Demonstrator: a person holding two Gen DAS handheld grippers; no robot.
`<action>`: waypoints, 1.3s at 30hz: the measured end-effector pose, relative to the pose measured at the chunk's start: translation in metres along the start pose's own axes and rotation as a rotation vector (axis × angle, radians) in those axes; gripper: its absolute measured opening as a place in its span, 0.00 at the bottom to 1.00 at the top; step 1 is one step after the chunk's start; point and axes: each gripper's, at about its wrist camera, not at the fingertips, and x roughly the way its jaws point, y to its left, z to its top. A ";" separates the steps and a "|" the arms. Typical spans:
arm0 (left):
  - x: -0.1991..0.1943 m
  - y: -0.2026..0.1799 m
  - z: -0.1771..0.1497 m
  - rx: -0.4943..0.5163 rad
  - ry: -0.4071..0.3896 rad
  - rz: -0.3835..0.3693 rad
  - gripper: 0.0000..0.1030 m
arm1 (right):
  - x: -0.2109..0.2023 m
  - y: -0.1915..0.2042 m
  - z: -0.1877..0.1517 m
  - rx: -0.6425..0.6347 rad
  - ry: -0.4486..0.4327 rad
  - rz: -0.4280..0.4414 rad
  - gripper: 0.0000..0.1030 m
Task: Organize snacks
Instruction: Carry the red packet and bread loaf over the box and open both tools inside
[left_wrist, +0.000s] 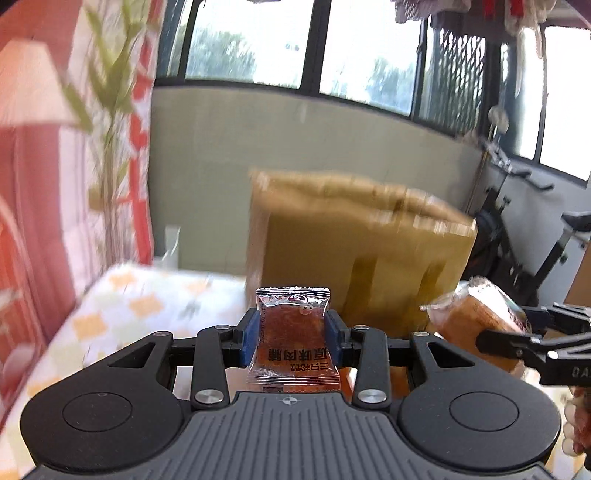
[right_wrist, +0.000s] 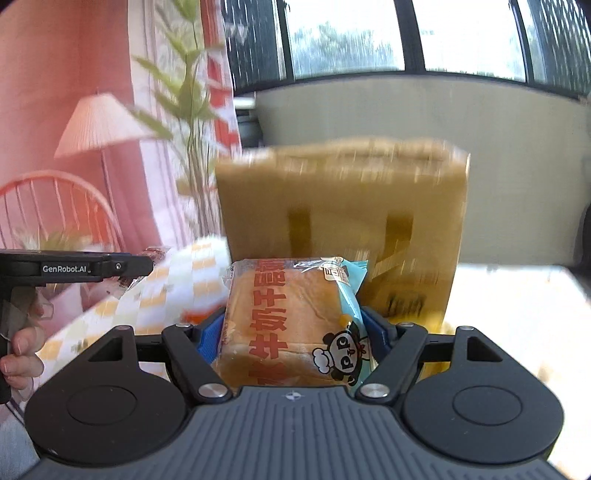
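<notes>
My left gripper is shut on a small clear packet of red-brown dried meat, held upright above the table. My right gripper is shut on a wrapped bread loaf with red lettering and a panda cartoon. The bread also shows at the right of the left wrist view, and the left gripper shows at the left of the right wrist view. A brown paper bag stands upright just beyond both grippers, blurred.
The table has a white cloth with orange and green diamonds. A pink backdrop with a lamp picture and a plant stands left. An exercise bike stands at the right. Windows run along the back.
</notes>
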 end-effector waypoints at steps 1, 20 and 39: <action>0.005 -0.005 0.009 0.005 -0.012 -0.005 0.39 | 0.000 -0.005 0.014 -0.018 -0.023 -0.007 0.74; 0.161 -0.040 0.137 0.032 0.013 0.039 0.39 | 0.155 -0.087 0.149 -0.056 -0.025 -0.139 0.74; 0.179 -0.033 0.119 0.062 0.080 0.054 0.64 | 0.161 -0.103 0.133 -0.051 0.071 -0.154 0.85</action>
